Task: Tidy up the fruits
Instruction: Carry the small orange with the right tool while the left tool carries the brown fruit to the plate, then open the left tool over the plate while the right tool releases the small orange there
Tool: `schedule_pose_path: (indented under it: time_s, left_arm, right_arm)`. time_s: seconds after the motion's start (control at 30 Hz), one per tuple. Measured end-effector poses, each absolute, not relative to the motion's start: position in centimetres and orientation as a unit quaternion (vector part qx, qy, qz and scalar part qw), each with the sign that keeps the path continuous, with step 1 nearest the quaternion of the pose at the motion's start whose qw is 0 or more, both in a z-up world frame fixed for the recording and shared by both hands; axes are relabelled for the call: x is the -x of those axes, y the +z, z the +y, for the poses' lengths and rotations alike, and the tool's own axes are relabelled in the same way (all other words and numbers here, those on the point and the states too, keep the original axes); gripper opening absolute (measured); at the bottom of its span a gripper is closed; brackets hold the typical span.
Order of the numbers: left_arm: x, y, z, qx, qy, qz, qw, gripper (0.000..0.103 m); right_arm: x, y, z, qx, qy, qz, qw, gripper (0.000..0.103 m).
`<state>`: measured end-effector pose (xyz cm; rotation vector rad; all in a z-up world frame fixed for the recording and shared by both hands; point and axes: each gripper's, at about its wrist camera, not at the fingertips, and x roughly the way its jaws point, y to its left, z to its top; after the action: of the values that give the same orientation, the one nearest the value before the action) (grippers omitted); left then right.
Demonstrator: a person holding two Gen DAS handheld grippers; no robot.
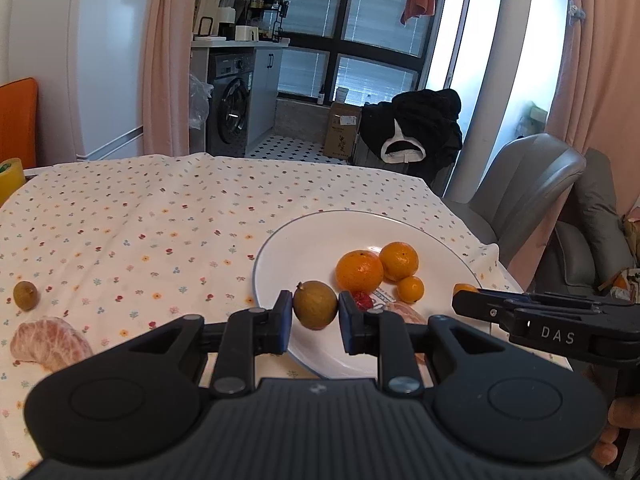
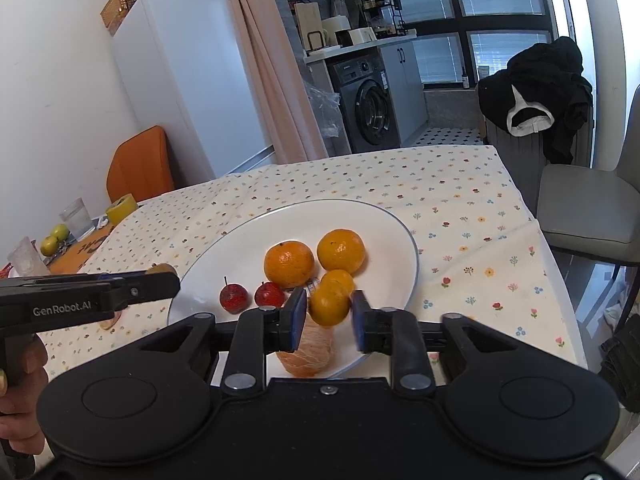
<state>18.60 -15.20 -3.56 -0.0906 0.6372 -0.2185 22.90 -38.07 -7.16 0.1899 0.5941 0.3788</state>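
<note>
Left gripper [image 1: 315,320]: brown-green longan [image 1: 315,305] clamped between both blue pads, held above the near-left rim of the white plate [image 1: 280,248]. Right gripper [image 2: 329,320]: small orange kumquat [image 2: 329,305] sits between the fingers, blurred; a gap shows on its right side, so whether the pads grip it cannot be told.

Count on plate, right wrist view: two mandarins [image 2: 289,263], two small red fruits [image 2: 233,298], one more kumquat [image 2: 338,278] behind the blurred one, one peeled pomelo segment [image 2: 308,350] at the near rim.

On floral tablecloth [image 1: 140,216], left of plate: one second longan [image 1: 25,295], one second pomelo segment [image 1: 44,342].
</note>
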Motion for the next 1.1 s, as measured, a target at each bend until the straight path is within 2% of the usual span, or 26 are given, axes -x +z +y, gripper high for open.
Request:
schedule_pose_path:
  time_s: [0.17,0.23,0.3,0.43,0.6,0.7,0.77,0.9,0.93,1.0,1.1]
  left_arm:
    - [-19.0,-3.9,-15.6,0.045,-0.114,0.319,0.940,0.023]
    - [-19.0,-3.9,-15.7,0.046,-0.115,0.320,0.939,0.023]
    - [-19.0,-3.7,-15.6,0.048,-0.115,0.320,0.939,0.023]
    - [-18.7,-3.3,-14.9,0.053,-0.109,0.316,0.941,0.026]
    - [-18.3,-2.7,-13.3,0.062,-0.091,0.313,0.943,0.028]
    - [-18.0,-2.4,-12.1,0.072,-0.081,0.309,0.945,0.039]
    - [-17.7,-2.2,-11.3,0.078,-0.075,0.303,0.947,0.053]
    - [-16.9,-1.7,-9.9,0.083,-0.058,0.292,0.951,0.070]
    - [-16.8,-1.6,-9.6,0.083,-0.052,0.289,0.952,0.075]
    - [-16.5,-1.5,-8.9,0.083,-0.042,0.285,0.954,0.080]
    - [-16.2,-1.3,-8.0,0.085,-0.031,0.284,0.955,0.084]
  right_arm:
    - [-23.0,-7.0,-38.4,-0.099,0.184,0.289,0.934,0.033]
    - [-22.9,-6.8,-38.5,-0.102,0.183,0.286,0.935,0.038]
    - [-22.7,-6.7,-38.5,-0.104,0.183,0.283,0.936,0.047]
    - [-22.6,-6.4,-38.4,-0.109,0.186,0.279,0.936,0.053]
    - [-22.3,-5.7,-37.7,-0.106,0.189,0.272,0.938,0.066]
    - [-22.2,-5.4,-37.2,-0.105,0.191,0.269,0.938,0.076]
    - [-22.1,-5.1,-36.8,-0.103,0.194,0.264,0.939,0.082]
    - [-21.9,-4.6,-35.9,-0.103,0.199,0.260,0.939,0.097]
    - [-21.8,-4.5,-35.6,-0.103,0.201,0.259,0.939,0.098]
    - [-21.6,-4.3,-35.0,-0.099,0.204,0.259,0.939,0.102]
    - [-21.4,-4.1,-34.1,-0.090,0.207,0.259,0.939,0.103]
